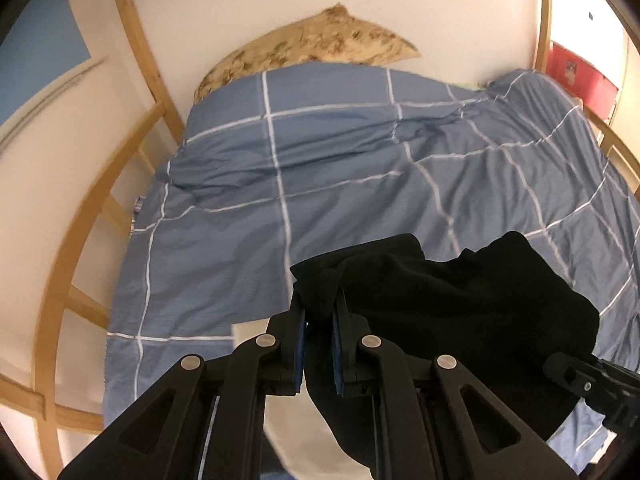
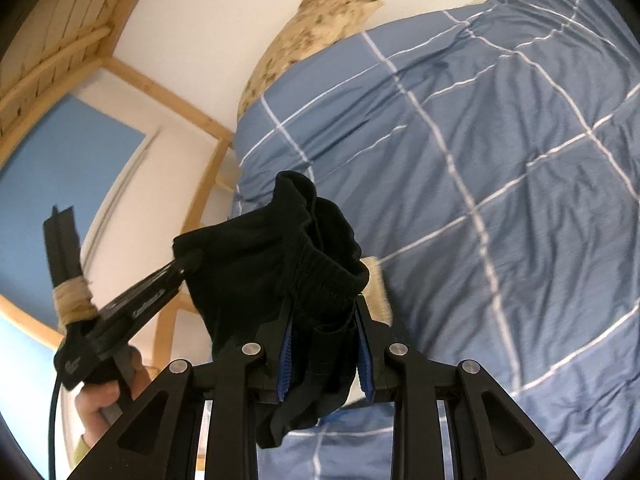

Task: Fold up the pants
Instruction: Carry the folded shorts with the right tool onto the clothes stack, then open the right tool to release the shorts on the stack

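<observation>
Your left gripper and right gripper, matte black linkages, silver pivot screws, blue finger pads, tan tape wrap, bare hand.

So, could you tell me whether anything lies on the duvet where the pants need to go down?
Nothing visible: both grippers hold the pants above the duvet, which is bare ahead; the pillow sits at the far end.

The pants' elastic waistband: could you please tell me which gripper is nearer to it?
Right. The right gripper is shut on the pants directly beneath the ribbed waistband; the left gripper pinches a plain edge of the cloth, off to the side.
</observation>
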The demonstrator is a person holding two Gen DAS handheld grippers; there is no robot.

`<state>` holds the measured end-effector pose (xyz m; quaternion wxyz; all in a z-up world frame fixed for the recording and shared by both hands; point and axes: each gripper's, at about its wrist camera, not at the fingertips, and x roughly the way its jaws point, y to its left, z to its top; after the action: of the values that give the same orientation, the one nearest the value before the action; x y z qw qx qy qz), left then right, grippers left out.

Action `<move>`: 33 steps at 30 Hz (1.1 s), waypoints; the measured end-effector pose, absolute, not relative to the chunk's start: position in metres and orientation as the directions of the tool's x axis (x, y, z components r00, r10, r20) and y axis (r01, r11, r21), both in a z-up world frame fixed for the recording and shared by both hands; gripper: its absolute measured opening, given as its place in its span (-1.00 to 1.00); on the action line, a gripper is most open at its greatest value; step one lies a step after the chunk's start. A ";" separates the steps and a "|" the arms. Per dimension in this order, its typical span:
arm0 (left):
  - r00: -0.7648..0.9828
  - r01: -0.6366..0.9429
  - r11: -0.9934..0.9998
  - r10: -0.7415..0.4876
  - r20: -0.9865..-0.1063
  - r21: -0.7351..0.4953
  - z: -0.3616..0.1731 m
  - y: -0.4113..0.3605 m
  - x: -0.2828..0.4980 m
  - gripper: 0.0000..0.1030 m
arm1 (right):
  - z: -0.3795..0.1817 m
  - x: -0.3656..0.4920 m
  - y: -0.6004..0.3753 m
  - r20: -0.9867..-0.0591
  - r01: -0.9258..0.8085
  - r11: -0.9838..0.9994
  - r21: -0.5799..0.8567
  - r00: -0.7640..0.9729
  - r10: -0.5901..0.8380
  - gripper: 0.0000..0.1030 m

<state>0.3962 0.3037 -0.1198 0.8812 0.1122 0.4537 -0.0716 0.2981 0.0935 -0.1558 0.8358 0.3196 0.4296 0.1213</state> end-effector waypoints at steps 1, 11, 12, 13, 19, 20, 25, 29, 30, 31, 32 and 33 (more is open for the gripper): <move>0.573 0.229 0.964 -0.021 -0.819 0.135 -0.125 0.310 0.399 -0.77 | -0.159 0.299 0.102 -0.645 0.070 0.771 0.632 0.600 0.474 -0.47; 0.456 0.219 0.967 0.013 -0.890 0.127 -0.200 0.334 0.420 -0.76 | -0.204 0.312 0.150 -0.729 0.128 0.820 0.558 0.547 0.410 -0.46; 0.446 0.214 0.969 0.013 -0.895 0.121 -0.205 0.336 0.420 -0.76 | -0.210 0.311 0.152 -0.737 0.140 0.818 0.558 0.537 0.411 -0.46; 0.436 0.210 0.971 0.015 -0.900 0.118 -0.210 0.337 0.419 -0.76 | -0.216 0.311 0.152 -0.746 0.149 0.818 0.556 0.524 0.411 -0.46; 0.426 0.201 0.971 0.035 -0.904 0.132 -0.217 0.343 0.413 -0.60 | -0.235 0.307 0.150 -0.796 0.175 0.842 0.510 0.467 0.385 -0.31; 0.436 0.198 0.969 0.047 -0.899 0.147 -0.215 0.342 0.410 -0.59 | -0.235 0.306 0.147 -0.803 0.188 0.845 0.500 0.466 0.371 -0.21; 0.485 0.167 0.965 0.097 -0.869 0.200 -0.200 0.341 0.399 -0.19 | -0.215 0.301 0.142 -0.806 0.191 0.865 0.464 0.497 0.322 0.11; 0.523 0.138 0.964 0.123 -0.844 0.226 -0.177 0.335 0.377 -0.06 | -0.193 0.292 0.141 -0.780 0.135 0.878 0.459 0.535 0.326 0.17; 0.529 0.130 0.967 0.118 -0.841 0.217 -0.169 0.332 0.367 -0.05 | -0.185 0.288 0.139 -0.767 0.104 0.886 0.452 0.552 0.326 0.21; 0.534 0.122 0.970 0.115 -0.837 0.211 -0.163 0.329 0.358 -0.04 | -0.179 0.285 0.138 -0.760 0.087 0.893 0.442 0.565 0.321 0.26; 0.544 0.113 0.971 0.118 -0.831 0.212 -0.155 0.323 0.345 -0.02 | -0.170 0.279 0.134 -0.749 0.065 0.904 0.423 0.587 0.308 0.38; 0.554 0.106 0.971 0.123 -0.823 0.216 -0.147 0.317 0.333 0.03 | -0.165 0.276 0.131 -0.742 0.055 0.910 0.410 0.600 0.299 0.47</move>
<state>0.3330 0.3169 -0.1473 0.8732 0.1211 0.4721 0.0047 0.2763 0.1312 -0.1648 0.8717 0.1998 0.4418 0.0700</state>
